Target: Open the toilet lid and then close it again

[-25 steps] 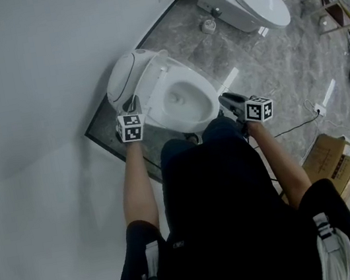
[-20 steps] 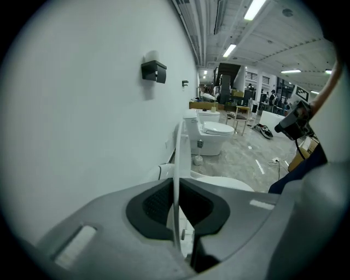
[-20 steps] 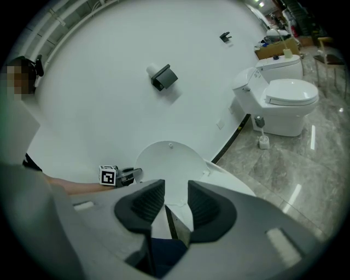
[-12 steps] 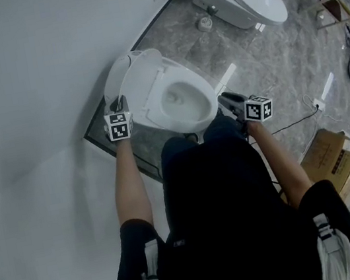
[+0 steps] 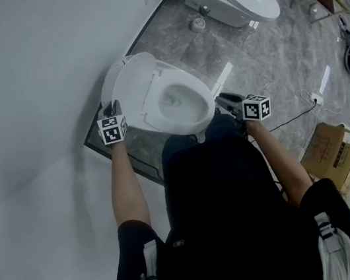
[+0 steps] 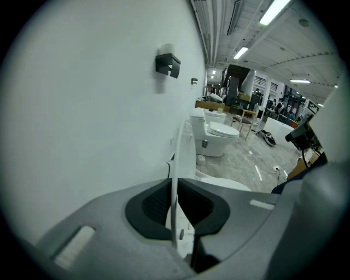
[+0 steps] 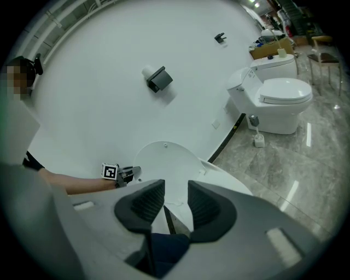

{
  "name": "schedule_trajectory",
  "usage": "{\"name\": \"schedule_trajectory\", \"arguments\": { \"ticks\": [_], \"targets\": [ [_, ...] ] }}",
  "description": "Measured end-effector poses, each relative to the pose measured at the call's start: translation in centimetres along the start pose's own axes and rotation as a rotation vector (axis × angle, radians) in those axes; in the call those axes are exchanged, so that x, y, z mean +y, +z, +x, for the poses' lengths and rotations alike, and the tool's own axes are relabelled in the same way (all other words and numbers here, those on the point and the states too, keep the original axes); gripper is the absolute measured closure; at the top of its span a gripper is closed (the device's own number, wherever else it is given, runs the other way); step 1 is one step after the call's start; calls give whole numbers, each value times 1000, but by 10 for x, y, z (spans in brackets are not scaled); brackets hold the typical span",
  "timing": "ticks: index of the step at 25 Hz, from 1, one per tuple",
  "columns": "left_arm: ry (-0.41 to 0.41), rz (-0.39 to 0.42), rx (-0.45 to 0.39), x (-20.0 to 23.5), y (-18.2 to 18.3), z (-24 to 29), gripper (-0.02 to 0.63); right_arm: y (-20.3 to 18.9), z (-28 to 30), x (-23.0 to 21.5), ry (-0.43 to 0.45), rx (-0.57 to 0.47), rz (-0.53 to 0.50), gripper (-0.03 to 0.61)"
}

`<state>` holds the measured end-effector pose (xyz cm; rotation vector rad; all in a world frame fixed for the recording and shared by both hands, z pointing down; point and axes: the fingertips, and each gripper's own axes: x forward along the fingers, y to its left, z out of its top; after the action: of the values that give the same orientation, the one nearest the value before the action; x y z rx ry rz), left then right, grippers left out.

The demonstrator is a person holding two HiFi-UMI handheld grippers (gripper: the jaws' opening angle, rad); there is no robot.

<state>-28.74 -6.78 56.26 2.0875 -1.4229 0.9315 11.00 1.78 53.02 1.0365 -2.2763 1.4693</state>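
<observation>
The thin rim of the toilet lid (image 5: 129,90) could slip out of the pinch, since only its edge is caught. The lid stands nearly upright at the ten o'clock side of the bowl (image 5: 178,100), so it would likely drop onto the seat or knock the wall. The left gripper (image 5: 114,108) is clamped on that rim at the lid's seven o'clock, jaws nearly together, with the white edge between the pads (image 6: 156,202). The right gripper (image 5: 223,100), at the bowl's three o'clock, has its jaws parted and holds nothing.
</observation>
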Motion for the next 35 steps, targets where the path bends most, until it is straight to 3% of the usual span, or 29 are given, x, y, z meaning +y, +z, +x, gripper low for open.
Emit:
{"name": "schedule_trajectory", "arguments": {
  "ticks": [17, 23, 28, 35],
  "targets": [
    [-18, -32, -43, -41, -2, -10, 580, -14, 2, 0, 43, 49, -19, 454],
    [-13, 2, -18, -71, -7, -17, 578, -10, -7, -3, 80, 74, -24, 453],
    [-9, -35, -10, -93, -7, -22, 569, -1, -10, -7, 100, 95, -25, 454],
    [-5, -10, 18, -131, -15, -23, 560, 0, -12, -14, 135, 144, -30, 454]
  ]
}}
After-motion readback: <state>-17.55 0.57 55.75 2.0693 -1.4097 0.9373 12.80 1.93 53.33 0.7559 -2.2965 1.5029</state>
